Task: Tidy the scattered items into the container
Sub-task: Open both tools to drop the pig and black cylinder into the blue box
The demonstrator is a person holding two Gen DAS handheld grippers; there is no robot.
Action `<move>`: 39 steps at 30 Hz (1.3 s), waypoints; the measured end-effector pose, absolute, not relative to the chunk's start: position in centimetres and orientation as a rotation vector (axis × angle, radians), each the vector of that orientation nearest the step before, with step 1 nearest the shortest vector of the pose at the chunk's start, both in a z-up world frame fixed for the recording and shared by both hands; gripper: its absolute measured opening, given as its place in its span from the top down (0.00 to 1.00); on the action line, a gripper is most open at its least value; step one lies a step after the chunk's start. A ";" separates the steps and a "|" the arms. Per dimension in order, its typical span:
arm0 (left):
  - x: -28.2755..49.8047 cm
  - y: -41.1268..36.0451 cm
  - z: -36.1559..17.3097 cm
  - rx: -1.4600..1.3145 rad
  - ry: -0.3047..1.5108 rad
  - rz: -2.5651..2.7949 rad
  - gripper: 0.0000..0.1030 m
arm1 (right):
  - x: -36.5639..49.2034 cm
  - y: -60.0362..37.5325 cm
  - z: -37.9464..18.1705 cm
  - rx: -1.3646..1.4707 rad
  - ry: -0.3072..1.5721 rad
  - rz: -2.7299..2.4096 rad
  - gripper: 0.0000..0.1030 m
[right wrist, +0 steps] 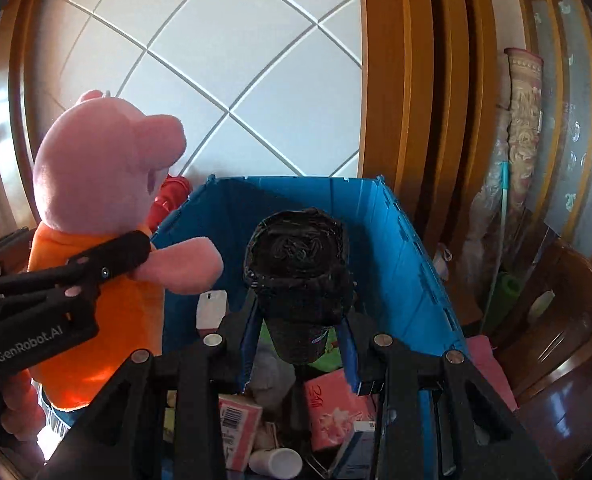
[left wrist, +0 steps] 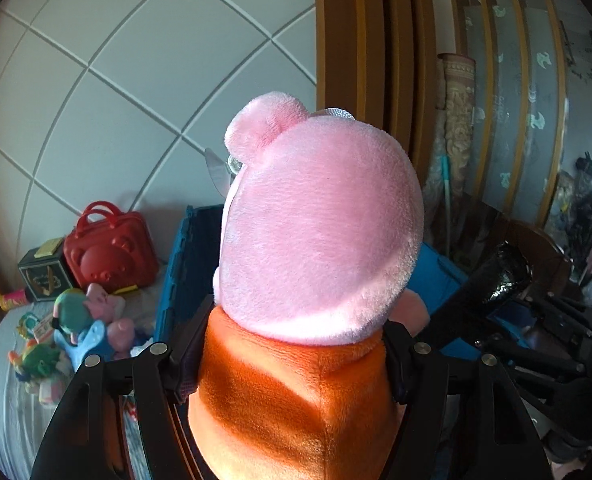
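My left gripper [left wrist: 292,364] is shut on a pink pig plush toy in an orange shirt [left wrist: 319,232], held upright and filling the left wrist view. The same plush toy [right wrist: 96,208] shows at the left of the right wrist view, at the left rim of the blue crate [right wrist: 407,240], with the left gripper [right wrist: 108,268] clamped round its body. My right gripper [right wrist: 299,344] is shut on a black roll of bags [right wrist: 299,272], held above the crate's inside. The black roll also shows in the left wrist view [left wrist: 491,276].
The crate holds pink tissue packs [right wrist: 331,408], a white bottle [right wrist: 276,462] and boxes. Several small toys [left wrist: 72,328], a red bear case [left wrist: 110,252] and a dark box [left wrist: 42,276] lie on the grey bed left of the crate [left wrist: 184,264]. A wooden door frame and a dark chair [right wrist: 567,340] stand at the right.
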State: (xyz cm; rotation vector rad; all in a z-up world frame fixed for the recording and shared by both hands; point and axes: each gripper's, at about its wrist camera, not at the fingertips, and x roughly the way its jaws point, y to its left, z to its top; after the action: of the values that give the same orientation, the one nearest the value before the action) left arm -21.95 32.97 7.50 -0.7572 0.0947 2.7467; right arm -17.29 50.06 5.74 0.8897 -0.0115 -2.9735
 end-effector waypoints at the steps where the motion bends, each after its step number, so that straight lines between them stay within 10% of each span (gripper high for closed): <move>1: -22.0 33.3 6.9 -0.779 0.100 2.747 0.32 | -17.3 50.7 5.1 0.908 -0.026 -2.961 0.67; 24: -20.2 37.2 -0.1 -1.029 0.176 2.749 0.16 | -17.8 54.0 0.4 1.120 -0.047 -2.853 0.65; 28: -19.5 37.1 -0.2 -1.025 0.183 2.754 0.15 | -17.7 54.6 0.6 1.108 -0.051 -2.874 0.24; 39: -17.9 36.4 -0.2 -1.014 0.173 2.755 0.15 | -15.6 55.4 1.0 1.078 -0.115 -2.898 0.15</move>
State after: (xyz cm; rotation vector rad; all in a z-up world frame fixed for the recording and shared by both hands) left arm -17.90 36.40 -0.16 -1.0140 0.1727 2.7554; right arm -15.61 55.40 0.97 1.0777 -0.1148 -2.8981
